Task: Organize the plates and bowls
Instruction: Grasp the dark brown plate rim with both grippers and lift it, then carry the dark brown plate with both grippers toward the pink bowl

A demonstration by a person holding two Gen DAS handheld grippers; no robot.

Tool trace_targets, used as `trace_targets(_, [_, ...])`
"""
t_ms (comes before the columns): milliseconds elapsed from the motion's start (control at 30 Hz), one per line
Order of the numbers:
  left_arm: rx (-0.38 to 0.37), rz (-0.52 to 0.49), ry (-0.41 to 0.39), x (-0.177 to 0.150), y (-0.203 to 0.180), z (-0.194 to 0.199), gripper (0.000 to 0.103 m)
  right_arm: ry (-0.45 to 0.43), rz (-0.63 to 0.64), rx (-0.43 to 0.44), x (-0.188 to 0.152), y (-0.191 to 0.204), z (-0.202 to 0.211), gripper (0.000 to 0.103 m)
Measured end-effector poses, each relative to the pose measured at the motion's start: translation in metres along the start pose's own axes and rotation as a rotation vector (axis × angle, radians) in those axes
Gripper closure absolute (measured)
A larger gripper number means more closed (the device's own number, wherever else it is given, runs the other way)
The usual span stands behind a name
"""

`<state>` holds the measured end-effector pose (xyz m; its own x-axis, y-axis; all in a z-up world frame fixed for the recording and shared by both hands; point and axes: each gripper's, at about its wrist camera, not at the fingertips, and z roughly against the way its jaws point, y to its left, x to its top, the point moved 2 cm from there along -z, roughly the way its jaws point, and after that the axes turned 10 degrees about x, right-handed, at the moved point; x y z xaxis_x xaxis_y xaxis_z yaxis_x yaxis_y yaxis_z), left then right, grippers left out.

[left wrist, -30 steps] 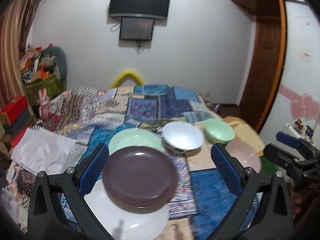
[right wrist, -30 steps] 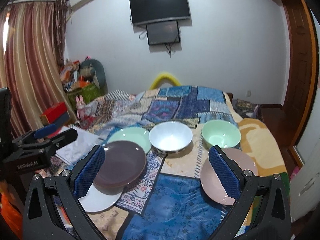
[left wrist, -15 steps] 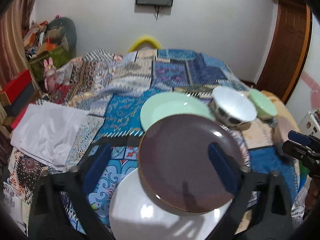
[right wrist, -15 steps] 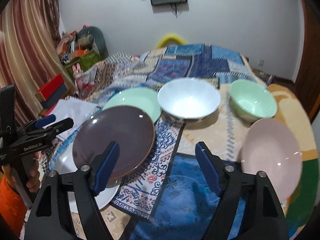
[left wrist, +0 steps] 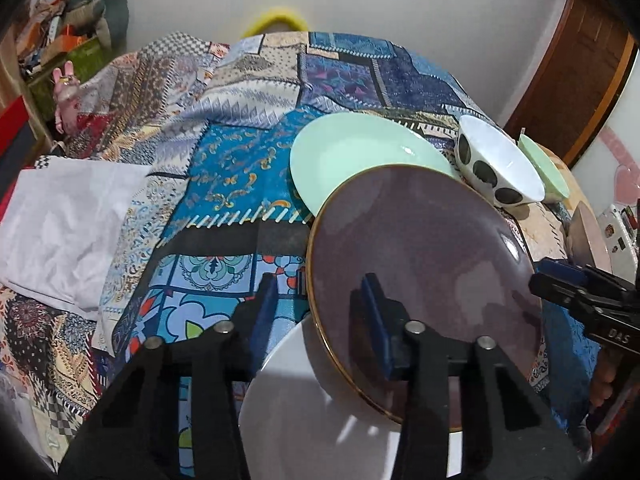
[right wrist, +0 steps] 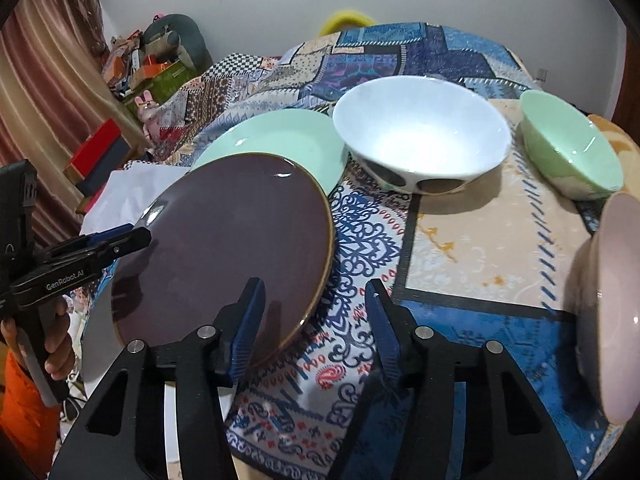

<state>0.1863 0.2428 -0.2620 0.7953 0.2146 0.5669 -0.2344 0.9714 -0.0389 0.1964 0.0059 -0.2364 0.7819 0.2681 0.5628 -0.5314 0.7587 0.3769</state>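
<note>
Plates and bowls sit on a bumpy patchwork quilt [right wrist: 472, 240] full of swirls and squares. Right in front of my left gripper [left wrist: 320, 312] is the brown plate [left wrist: 424, 276]. It is round, smooth and shiny, with a thin gold edge. It leans on a flat white plate [left wrist: 312, 416] under it. My left fingers have just been closing. One blue ribbed pad [left wrist: 376, 320] is over the brown plate and the other is past its left edge. I cannot tell if they are pinching the rim.

My right gripper [right wrist: 316, 320] has just been closing too. Its fingers are still spread, with only quilt between them. The brown plate's edge is just beside my left-side pad [right wrist: 248, 324].

Behind the brown plate lies a flat mint green plate [right wrist: 280, 140]. Farther ahead of my right fingers stands a deep white bowl [right wrist: 420, 136] with dark spots outside. It has nothing in it. To its right is a small green bowl [right wrist: 568, 148], also with nothing inside. A pale pink plate [right wrist: 616, 312] is far off to the right of my right fingers.
</note>
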Motion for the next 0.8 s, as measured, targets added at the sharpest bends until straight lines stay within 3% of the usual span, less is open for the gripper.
trace_targets(233, [-0.073,0.028,0.041,0.002,0.002,-0.009,0.076,0.032,-0.049,0.044,0.001,-0.002,-0.013,0.074])
trace_targets(333, [-0.081,0.024,0.046,0.002,0.0,-0.009,0.077,0.035,-0.053,0.061,0.002,0.0,-0.015,0.079])
trace_targets(800, [-0.059,0.003,0.06,-0.001,-0.007,0.001,0.077,0.013,-0.057,0.058,0.001,-0.003,-0.008,0.081])
